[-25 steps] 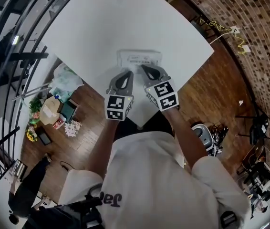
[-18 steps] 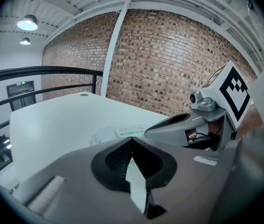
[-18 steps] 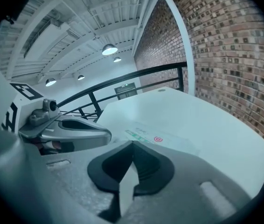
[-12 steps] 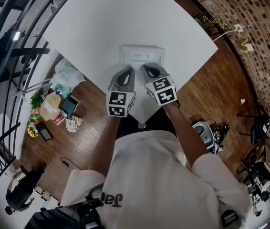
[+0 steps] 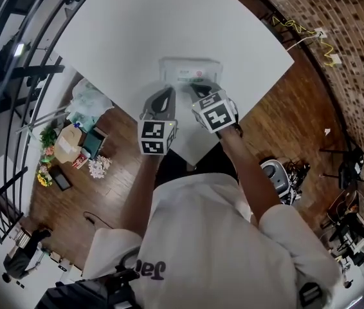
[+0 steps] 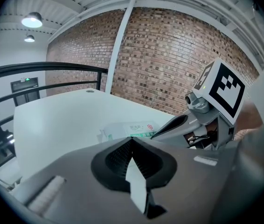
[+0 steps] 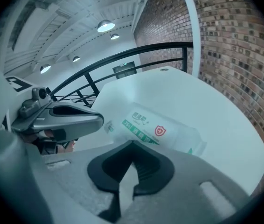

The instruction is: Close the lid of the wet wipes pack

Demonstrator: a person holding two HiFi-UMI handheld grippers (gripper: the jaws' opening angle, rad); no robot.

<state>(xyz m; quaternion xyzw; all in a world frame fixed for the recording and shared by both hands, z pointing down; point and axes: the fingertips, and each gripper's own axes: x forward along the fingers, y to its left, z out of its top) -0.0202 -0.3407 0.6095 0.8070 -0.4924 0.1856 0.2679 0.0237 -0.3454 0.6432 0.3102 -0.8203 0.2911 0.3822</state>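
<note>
The wipes pack is white and soft, with a green stripe and a small red shield mark on top. It lies flat on the white table, close to the table's near corner. We cannot tell if its lid is up or down.

The pack's long side runs from left to right in front of us, and its top faces up. In the right gripper view one end points to the far left and the other to the near right.

The left gripper is just beside the near long edge of the pack, by its left half. Its fingers are pressed together at the tips and hold nothing. The pack shows just past them.

The right gripper is at the same near edge, by the middle of the pack. We cannot tell if it touches the pack. Its fingers are also closed tight on nothing, with the pack right in front of them.

The two grippers are side by side, near each other. Past the table's corner there is a brown wooden floor.
</note>
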